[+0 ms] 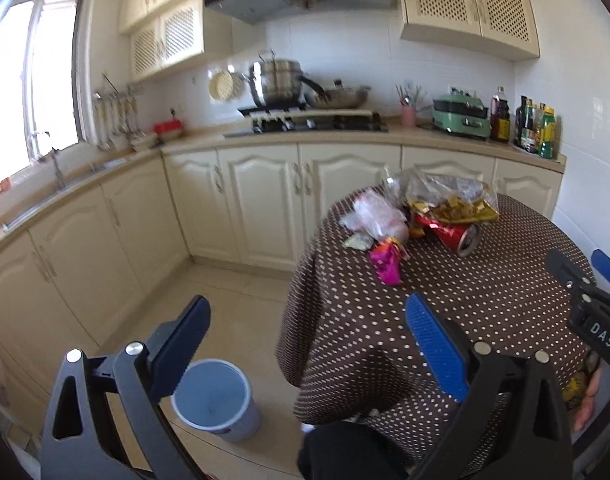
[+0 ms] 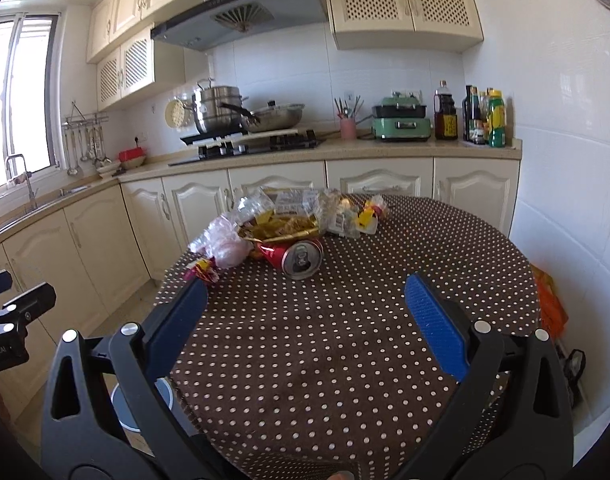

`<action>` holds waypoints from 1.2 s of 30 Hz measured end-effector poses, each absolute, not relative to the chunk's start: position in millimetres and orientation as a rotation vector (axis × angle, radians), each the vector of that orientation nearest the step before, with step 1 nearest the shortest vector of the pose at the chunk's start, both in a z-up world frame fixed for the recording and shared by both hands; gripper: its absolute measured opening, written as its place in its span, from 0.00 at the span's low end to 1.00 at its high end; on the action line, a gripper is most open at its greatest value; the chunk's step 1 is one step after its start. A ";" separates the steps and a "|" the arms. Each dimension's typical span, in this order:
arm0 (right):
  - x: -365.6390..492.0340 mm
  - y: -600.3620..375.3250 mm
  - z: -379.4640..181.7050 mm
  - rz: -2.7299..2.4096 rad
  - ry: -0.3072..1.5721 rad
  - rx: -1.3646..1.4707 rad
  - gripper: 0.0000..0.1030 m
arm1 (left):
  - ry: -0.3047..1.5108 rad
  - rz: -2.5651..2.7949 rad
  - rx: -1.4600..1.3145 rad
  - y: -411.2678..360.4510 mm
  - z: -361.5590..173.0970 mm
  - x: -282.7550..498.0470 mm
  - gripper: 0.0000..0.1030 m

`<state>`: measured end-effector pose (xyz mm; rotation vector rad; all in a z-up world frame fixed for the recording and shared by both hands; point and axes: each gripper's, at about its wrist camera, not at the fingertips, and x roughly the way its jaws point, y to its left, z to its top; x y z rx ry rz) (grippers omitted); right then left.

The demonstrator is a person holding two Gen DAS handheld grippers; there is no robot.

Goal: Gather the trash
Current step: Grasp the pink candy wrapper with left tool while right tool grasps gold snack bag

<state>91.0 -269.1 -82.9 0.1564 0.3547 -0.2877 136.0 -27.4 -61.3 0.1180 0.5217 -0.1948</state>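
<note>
Fingers [image 2: 437, 322] wide apart, empty.

Bright daylight pours through the window [image 2: 21, 96] far left of the fingers, washing over white wall tiles [image 2: 553, 112] and the pale tiled floor [image 1: 233, 300]. Straight ahead beyond the fingertips, cream base cabinets [image 2: 197, 212] run under a beige worktop [image 2: 385, 152] that bends around the corner to a sink [image 2: 45, 200], with lattice-door wall cabinets [image 2: 401, 0] and a grey range hood [image 2: 241, 12] above the black hob [image 2: 257, 144]. Between the fingers spreads a round counter in a brown polka-dot cloth [image 2: 345, 340].
</note>
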 end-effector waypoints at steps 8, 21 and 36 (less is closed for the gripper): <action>133.0 -295.5 -105.1 -0.305 0.457 0.184 0.94 | 0.596 -0.328 0.154 -78.4 -88.0 202.5 0.93; 191.3 -342.3 -105.9 -0.223 0.488 0.365 0.94 | 0.759 -0.462 0.167 -137.9 -137.5 302.9 0.33; 260.1 -386.8 -112.9 -0.164 0.547 0.606 0.24 | 0.639 -0.527 0.089 -116.8 -101.1 281.4 0.32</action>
